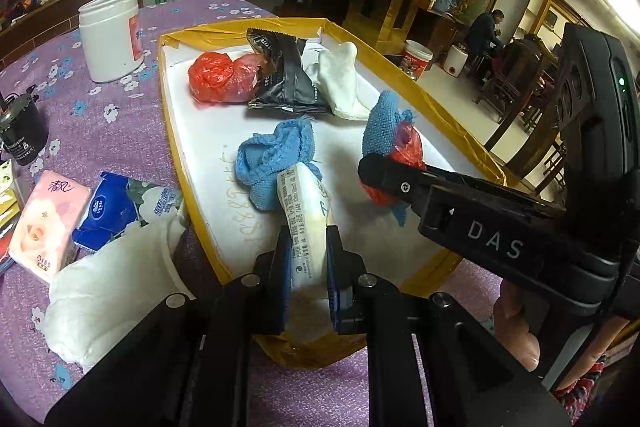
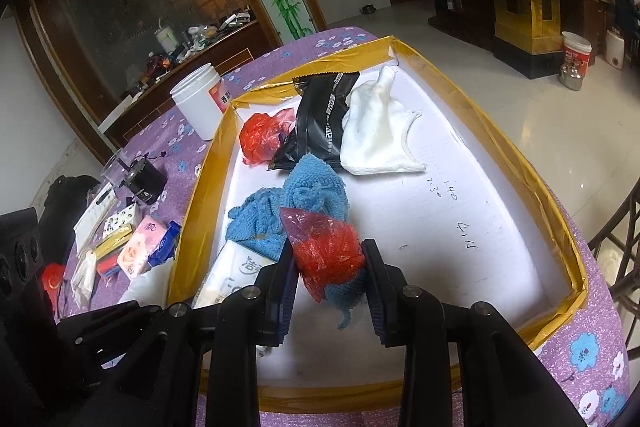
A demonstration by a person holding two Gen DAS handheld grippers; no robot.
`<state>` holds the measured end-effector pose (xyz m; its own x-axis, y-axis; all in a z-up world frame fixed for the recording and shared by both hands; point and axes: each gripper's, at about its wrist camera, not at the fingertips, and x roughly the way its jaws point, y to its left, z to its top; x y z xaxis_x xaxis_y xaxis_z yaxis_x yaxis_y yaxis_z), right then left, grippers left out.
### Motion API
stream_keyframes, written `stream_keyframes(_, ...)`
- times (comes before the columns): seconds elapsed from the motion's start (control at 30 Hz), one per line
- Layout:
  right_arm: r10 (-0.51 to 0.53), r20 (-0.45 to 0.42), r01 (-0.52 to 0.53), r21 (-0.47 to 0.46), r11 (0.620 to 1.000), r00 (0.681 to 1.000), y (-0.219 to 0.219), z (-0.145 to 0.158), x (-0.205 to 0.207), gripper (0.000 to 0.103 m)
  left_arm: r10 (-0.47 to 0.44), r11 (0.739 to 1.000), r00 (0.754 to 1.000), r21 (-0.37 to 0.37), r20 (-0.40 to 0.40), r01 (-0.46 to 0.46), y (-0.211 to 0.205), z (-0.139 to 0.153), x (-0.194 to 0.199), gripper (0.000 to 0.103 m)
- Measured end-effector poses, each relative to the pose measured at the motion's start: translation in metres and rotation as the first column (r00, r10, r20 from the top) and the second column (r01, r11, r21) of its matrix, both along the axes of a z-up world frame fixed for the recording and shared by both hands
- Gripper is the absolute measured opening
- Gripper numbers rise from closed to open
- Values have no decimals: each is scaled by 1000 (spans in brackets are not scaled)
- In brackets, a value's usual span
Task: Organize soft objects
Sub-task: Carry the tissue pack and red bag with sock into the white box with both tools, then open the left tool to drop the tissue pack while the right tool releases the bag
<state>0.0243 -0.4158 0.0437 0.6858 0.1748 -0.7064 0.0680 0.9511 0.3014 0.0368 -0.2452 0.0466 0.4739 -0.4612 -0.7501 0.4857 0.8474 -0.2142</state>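
Note:
A white tray with a yellow taped rim [image 1: 172, 131] [image 2: 520, 163] lies on the purple flowered cloth. My left gripper [image 1: 308, 267] is shut on a white tissue pack [image 1: 306, 215] held over the tray's near part. My right gripper [image 2: 330, 267] is shut on a red plastic bag [image 2: 328, 251] bundled with a blue cloth [image 2: 344, 291]; it also shows in the left wrist view [image 1: 408, 147]. Another blue cloth [image 1: 276, 155] [image 2: 316, 191] lies in the tray's middle. At the far end lie a red bag [image 1: 220, 77] [image 2: 260, 135], a black packet [image 1: 284, 71] [image 2: 324, 115] and a white cloth [image 1: 340, 79] [image 2: 380, 131].
A white jar [image 1: 110, 35] [image 2: 200, 103] stands left of the tray. A pink tissue pack [image 1: 48, 219], a blue tissue pack [image 1: 120, 207] and a white cloth [image 1: 108, 299] lie on the cloth at the left. A black round device [image 1: 22, 131] stands further left.

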Motion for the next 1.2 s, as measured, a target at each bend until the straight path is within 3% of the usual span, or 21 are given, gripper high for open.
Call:
stream_keyframes(0.23, 5, 18, -6, 31, 1000, 1000, -2, 2, -3, 38, 3, 1000, 1000, 0, 17, -3, 1, 0, -1, 15)
stream_keyframes(0.33, 0, 31, -1, 37, 999, 1000, -3, 4, -5, 45, 4, 1000, 1000, -5, 20, -4, 2, 1, -1, 15)
stream_keyframes(0.5, -3, 58, 0, 55, 999, 998, -6, 8, -9, 46, 22, 1000, 998, -16, 54, -21, 5, 5, -4, 26)
stream_keyframes(0.63, -12, 91, 5, 74, 997, 996, -9, 13, -13, 46, 49, 998, 994, -42, 96, -45, 10, 13, -8, 51)
stream_keyframes(0.77, -15, 100, 6, 85, 996, 995, -10, 14, -15, 46, 68, 997, 988, -31, 139, -65, 11, 18, -10, 52)
stream_keyframes(1.2, 25, 123, -34, 75, 997, 992, -2, 17, -18, 46, 104, 994, 987, -54, 119, -98, 32, 36, -15, 52)
